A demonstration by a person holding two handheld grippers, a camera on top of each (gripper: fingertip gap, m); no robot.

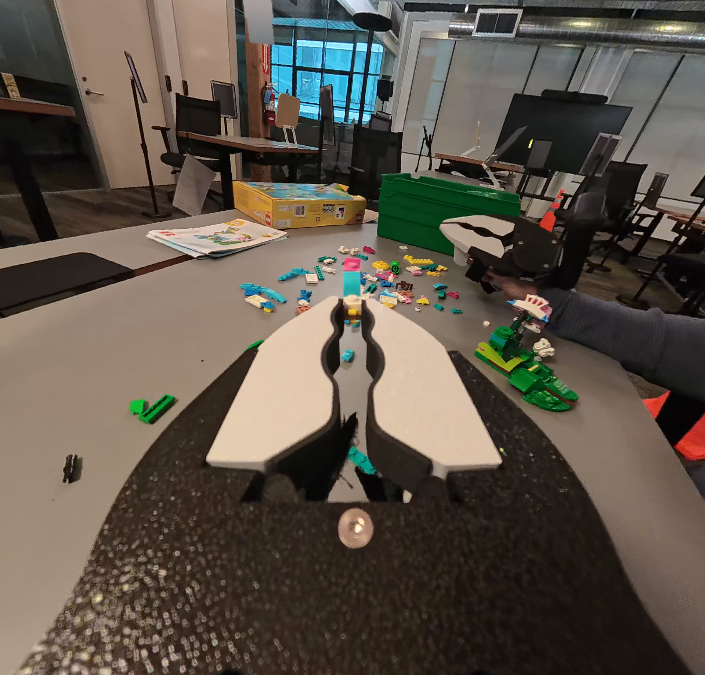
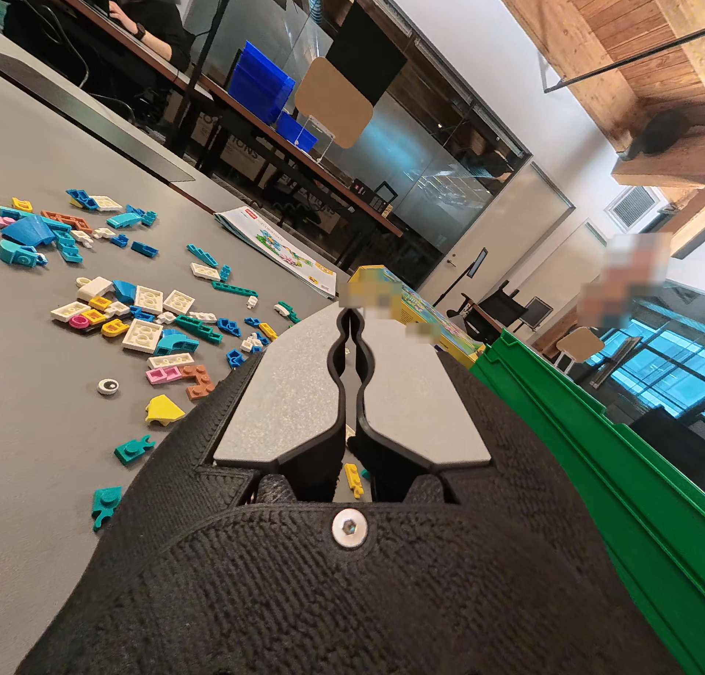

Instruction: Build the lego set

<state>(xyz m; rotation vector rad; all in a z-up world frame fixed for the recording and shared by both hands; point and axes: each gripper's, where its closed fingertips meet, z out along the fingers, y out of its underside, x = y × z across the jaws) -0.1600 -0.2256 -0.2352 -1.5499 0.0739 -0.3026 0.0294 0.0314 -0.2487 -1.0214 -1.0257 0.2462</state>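
Left wrist view. The left gripper (image 1: 353, 306) is clamped at its tips on a small brick stack (image 1: 351, 286): white and yellow pieces at the pinch, a teal column above, pink on top. It sits at frame centre, held above the grey table (image 1: 114, 351). Behind it, across the middle of the frame, loose bricks (image 1: 381, 279) lie scattered. A green leafy build (image 1: 524, 367) with a pink-and-white flower stands at the right, near a grey sleeve (image 1: 629, 336). The right gripper (image 1: 463, 233) hovers upper right, its tips looking closed. The instruction booklet (image 1: 217, 237) lies left of centre; the yellow box (image 1: 297, 204) and green bin (image 1: 438, 206) are behind it. Two green pieces (image 1: 152, 409) lie alone at the left.

Right wrist view, tilted. The right gripper (image 2: 350, 315) has its tips pressed together with nothing seen between them. Loose bricks (image 2: 145, 313) spread over the left half of the frame. Booklet (image 2: 282, 252) at upper centre, yellow box (image 2: 431, 313) just beyond the tips, green bin (image 2: 572, 428) along the right edge. A person (image 2: 152, 27) sits at a far desk, upper left.
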